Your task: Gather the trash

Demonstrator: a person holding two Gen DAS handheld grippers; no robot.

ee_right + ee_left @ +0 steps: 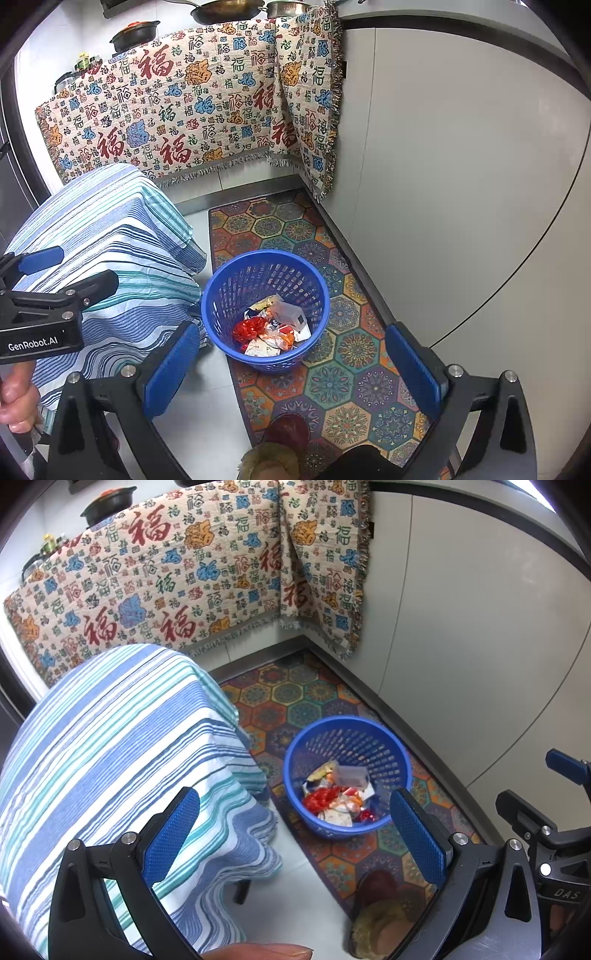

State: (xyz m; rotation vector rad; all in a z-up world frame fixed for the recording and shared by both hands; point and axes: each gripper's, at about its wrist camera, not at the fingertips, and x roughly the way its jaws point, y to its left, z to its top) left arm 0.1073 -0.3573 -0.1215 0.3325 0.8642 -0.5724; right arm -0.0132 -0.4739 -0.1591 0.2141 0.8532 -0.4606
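Observation:
A blue plastic basket (384,738) stands on the patterned floor mat, also in the right wrist view (225,291). It holds several pieces of trash (338,794): red and white wrappers and a clear plastic box (291,314). My left gripper (295,812) is open and empty, held above the floor between the table and the basket. My right gripper (291,354) is open and empty, held above the basket's near rim. The left gripper also shows at the left edge of the right wrist view (70,269).
A table under a blue striped cloth (110,746) stands left of the basket. A patterned blanket (177,103) hangs over the counter behind. White cabinet fronts (461,184) run along the right. The person's slippered foot (284,443) is on the mat (351,369).

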